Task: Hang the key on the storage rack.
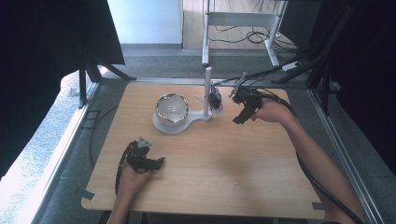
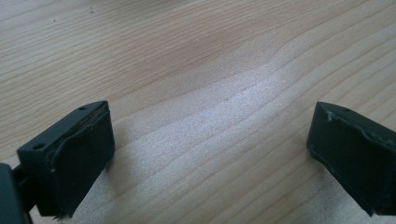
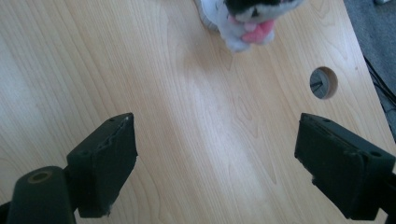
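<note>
- The right gripper (image 3: 215, 163) has its jaws spread wide with nothing between them, bare wood below.
- At the top edge of the right gripper view sits a small plush toy (image 3: 247, 21), cut off by the frame; in the high view it lies at upper centre, beside a white post (image 1: 207, 91).
- The left gripper (image 2: 210, 154) is likewise released, resting low and left.
- Judging by this, the grasp is not yet made; the approach remains.
- The bowl (image 1: 172, 108) interior is hard to read.

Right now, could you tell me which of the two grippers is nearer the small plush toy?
The right gripper, beside the plush toy near the white post. The left gripper rests at the table's near edge.
</note>
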`<state>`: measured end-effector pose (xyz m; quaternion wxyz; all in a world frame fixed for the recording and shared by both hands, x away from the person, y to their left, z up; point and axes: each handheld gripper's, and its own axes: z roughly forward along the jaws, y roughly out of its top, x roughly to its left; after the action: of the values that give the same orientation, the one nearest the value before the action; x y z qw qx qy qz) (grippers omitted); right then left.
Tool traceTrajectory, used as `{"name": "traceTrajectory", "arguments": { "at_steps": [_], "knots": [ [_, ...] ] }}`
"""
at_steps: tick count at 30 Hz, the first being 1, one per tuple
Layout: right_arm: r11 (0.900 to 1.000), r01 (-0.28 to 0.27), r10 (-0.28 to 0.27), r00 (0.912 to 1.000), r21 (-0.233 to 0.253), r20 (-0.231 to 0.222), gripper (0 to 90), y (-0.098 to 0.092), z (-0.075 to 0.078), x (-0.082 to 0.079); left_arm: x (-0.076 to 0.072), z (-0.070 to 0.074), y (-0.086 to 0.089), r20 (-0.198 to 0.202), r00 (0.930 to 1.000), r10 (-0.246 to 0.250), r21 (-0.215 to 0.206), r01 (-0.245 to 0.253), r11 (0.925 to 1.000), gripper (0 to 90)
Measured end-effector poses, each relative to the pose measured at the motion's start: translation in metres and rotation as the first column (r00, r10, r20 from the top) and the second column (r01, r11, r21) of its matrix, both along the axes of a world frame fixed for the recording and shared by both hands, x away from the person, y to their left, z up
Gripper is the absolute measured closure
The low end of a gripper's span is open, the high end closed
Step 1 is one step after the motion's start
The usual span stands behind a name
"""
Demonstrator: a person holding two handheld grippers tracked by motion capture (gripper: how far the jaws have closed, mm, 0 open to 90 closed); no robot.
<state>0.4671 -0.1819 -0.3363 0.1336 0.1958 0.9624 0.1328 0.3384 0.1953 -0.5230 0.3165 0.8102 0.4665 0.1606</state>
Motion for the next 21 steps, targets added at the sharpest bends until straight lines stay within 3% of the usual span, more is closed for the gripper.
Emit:
{"name": "traceTrajectory", "arguments": {
  "at_steps": [10,21],
  "knots": [
    [0.999,0.027,-0.027,0.9996,0.046,0.003,12.0,-0.023,-0.003,-0.014,0.0,0.0,0.0,0.004,1.0,0.003,-0.001,-0.003,1.0,0.7],
    [0.995,0.043,-0.047,0.9981,0.089,0.041,11.6,-0.052,-0.01,-0.034,0.0,0.0,0.0,0.004,1.0,0.005,0.0,-0.005,1.0,0.7]
  ]
}}
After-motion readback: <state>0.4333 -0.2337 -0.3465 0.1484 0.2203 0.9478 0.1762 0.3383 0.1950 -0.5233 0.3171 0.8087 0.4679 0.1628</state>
